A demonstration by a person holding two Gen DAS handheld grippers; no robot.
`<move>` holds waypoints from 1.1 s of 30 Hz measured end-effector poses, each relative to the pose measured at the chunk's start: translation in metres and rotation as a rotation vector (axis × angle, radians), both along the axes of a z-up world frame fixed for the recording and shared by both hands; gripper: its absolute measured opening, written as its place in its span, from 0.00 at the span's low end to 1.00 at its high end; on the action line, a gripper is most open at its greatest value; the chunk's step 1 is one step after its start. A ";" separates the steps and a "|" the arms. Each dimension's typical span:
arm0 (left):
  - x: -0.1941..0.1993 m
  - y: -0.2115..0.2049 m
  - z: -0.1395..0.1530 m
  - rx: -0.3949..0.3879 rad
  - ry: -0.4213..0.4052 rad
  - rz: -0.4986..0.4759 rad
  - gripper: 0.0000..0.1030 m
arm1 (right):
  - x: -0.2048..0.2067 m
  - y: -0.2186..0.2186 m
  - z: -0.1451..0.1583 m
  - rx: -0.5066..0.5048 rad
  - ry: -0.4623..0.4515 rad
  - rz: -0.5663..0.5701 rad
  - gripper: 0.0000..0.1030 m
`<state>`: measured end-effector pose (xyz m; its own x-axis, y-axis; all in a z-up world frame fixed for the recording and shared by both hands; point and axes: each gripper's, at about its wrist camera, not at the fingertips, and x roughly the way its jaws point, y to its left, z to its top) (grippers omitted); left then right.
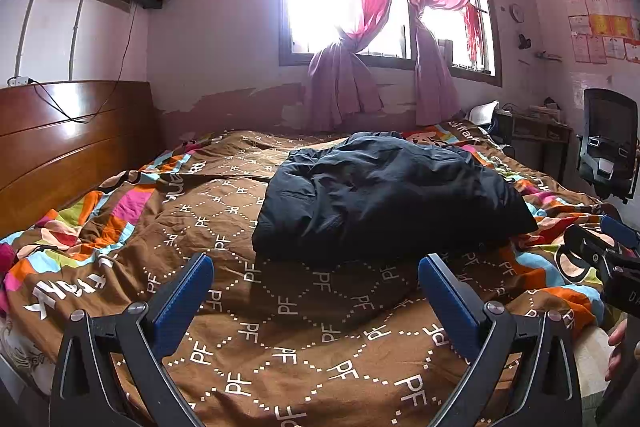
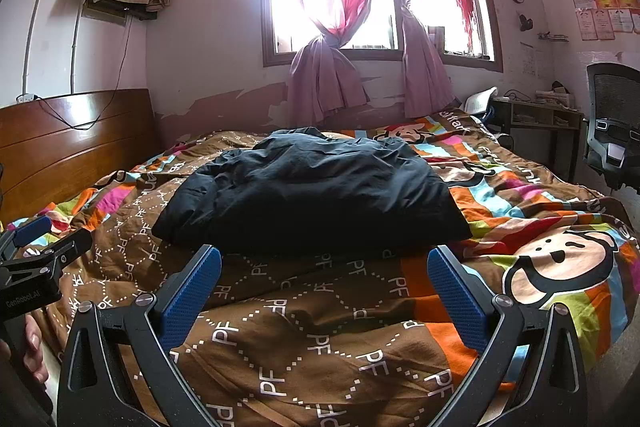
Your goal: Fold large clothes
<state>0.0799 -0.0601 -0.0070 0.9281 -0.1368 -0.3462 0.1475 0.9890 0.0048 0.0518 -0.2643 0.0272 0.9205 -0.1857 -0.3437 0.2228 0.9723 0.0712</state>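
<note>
Above bedspread (image 1: 280,327): both claws wide open, empty; dark jacket (image 1: 384,195) ahead.

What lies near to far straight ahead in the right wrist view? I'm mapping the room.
right gripper → brown patterned bedspread → dark folded garment → knotted pink curtains → window

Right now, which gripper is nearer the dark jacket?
Roughly even, right perhaps slightly. The right gripper faces the dark jacket squarely; the left gripper sits off its left part. Both open, short of it.
</note>
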 end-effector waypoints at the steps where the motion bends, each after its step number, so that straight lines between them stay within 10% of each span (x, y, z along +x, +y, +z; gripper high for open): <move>1: 0.000 0.000 0.000 0.000 0.000 0.000 1.00 | 0.000 0.000 0.000 0.000 0.000 0.000 0.99; 33: 0.000 0.002 -0.001 0.005 -0.001 -0.003 1.00 | -0.001 0.001 0.000 0.001 0.001 0.000 0.99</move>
<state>0.0800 -0.0585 -0.0079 0.9280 -0.1379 -0.3462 0.1505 0.9886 0.0096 0.0513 -0.2633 0.0273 0.9203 -0.1855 -0.3446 0.2228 0.9722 0.0718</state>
